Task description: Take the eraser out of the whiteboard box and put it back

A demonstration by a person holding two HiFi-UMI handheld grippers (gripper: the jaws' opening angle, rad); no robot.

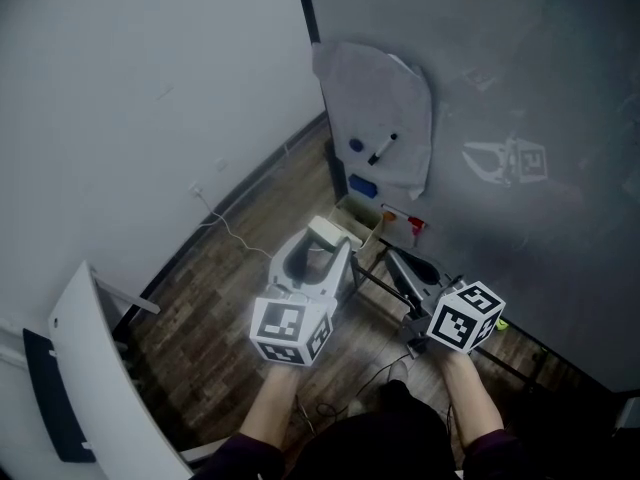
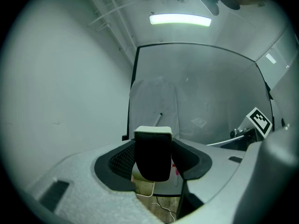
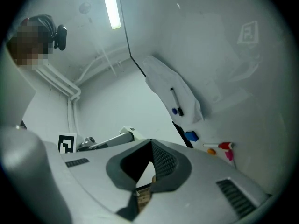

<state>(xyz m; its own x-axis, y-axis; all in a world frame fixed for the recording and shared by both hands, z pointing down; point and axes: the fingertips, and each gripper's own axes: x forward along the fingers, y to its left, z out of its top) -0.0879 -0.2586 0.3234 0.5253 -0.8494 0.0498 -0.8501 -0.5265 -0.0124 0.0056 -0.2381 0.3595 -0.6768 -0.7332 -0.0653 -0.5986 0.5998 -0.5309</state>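
my left gripper (image 1: 322, 253) pinches the eraser (image 2: 153, 155) near the whiteboard box (image 1: 358, 218); my right gripper (image 3: 140, 183) has its jaws pressed together, empty.

Plain white wall (image 1: 150, 88) w/ dark baseboard (image 1: 252, 178). Wood-look plank floor (image 1: 215, 298), white cable (image 1: 232, 233) across it. Ceiling strip light (image 2: 180, 19) on.

left gripper (image 1: 328, 248) clamps eraser (image 1: 324, 230) | eraser just beside whiteboard box (image 1: 364, 218) | wood floor (image 1: 225, 273) below
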